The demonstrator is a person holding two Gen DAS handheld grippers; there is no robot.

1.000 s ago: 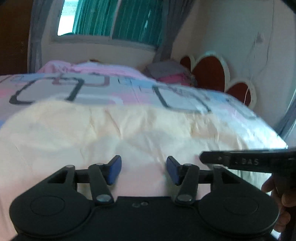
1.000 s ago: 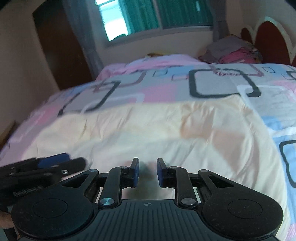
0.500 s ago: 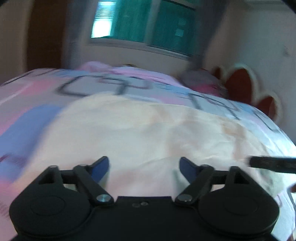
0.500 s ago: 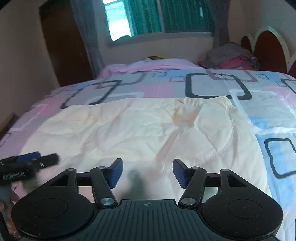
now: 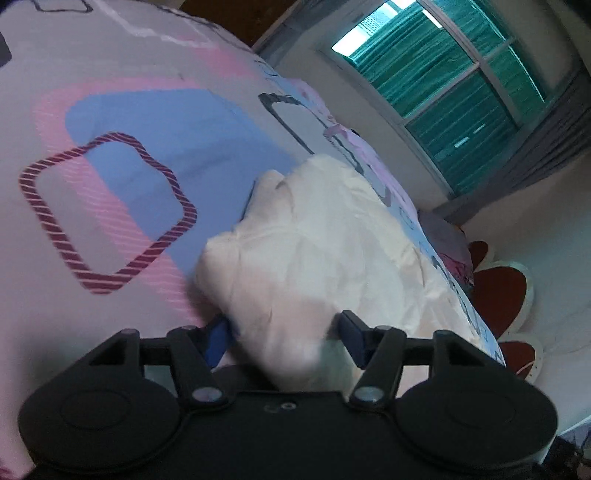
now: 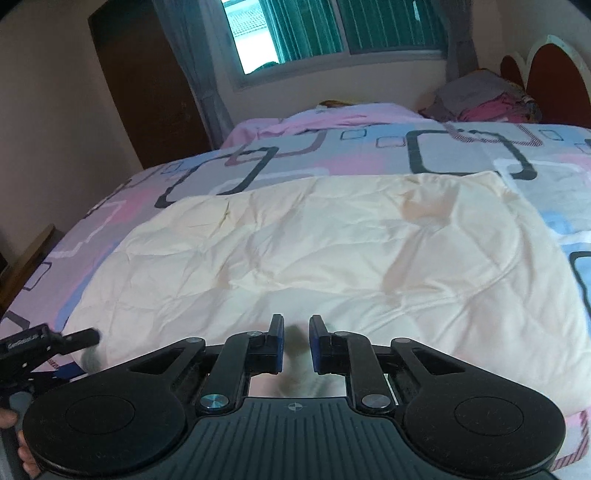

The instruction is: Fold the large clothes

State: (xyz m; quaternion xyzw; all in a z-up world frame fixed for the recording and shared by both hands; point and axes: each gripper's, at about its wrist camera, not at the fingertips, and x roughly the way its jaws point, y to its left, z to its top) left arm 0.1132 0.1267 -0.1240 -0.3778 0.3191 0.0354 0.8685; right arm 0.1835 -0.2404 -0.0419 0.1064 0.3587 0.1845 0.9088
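A large cream quilted cloth (image 6: 332, 251) lies spread flat on the patterned bedspread (image 6: 332, 158). My right gripper (image 6: 295, 343) is at the middle of the cloth's near edge. Its jaws are closing, nearly together, with a small ridge of cloth pinched between the pads. My left gripper (image 5: 284, 339) is rolled to one side at the cloth's (image 5: 325, 240) near left corner. Its jaws are closing, still wide, with the puffy corner bulging between them. In the right wrist view, the left gripper (image 6: 79, 354) shows at the left edge, straddling that corner.
A hand (image 6: 11, 421) holds the left gripper's handle. Pink bedding (image 6: 332, 114) lies at the bed's far side, with a pile of folded clothes (image 6: 480, 99) beside a red and white headboard (image 6: 554, 74). A window (image 6: 332, 26) with green blinds and grey curtains is behind.
The left gripper swept left along the cloth's near edge to its corner and rolled over. The right gripper opened wide, then narrowed onto the cloth's edge.
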